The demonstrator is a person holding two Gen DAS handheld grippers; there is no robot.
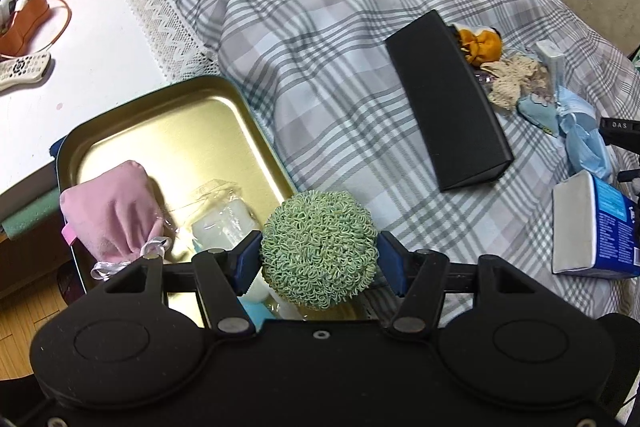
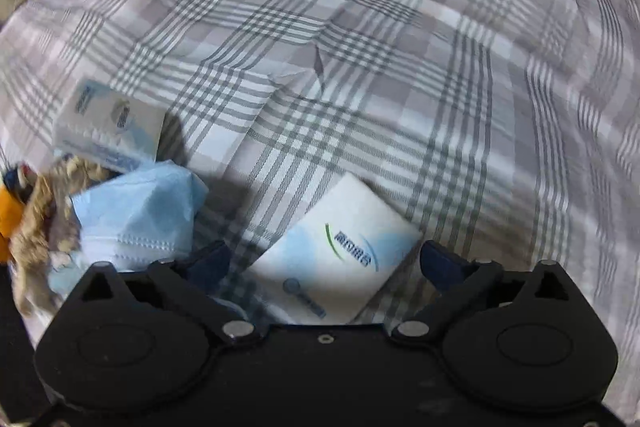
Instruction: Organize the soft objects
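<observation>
My left gripper (image 1: pixel 319 254) is shut on a green curly scrub ball (image 1: pixel 319 247), held over the near right edge of a gold metal tray (image 1: pixel 168 131). In the tray lie a pink drawstring pouch (image 1: pixel 108 213) and a clear plastic packet (image 1: pixel 224 223). My right gripper (image 2: pixel 324 267) is open above a white and blue tissue pack (image 2: pixel 340 259) on the plaid bedcover (image 2: pixel 360 67). A blue face mask (image 2: pixel 136 215) and a beige crochet piece (image 2: pixel 44 203) lie to its left.
A black box (image 1: pixel 448 95) lies on the bedcover, with an orange soft toy (image 1: pixel 480 45), a crochet piece (image 1: pixel 512 79) and blue masks (image 1: pixel 576 131) beside it. A blue tissue box (image 1: pixel 596 227) sits at right. A white table (image 1: pixel 80 67) with a remote (image 1: pixel 20 69) stands at left.
</observation>
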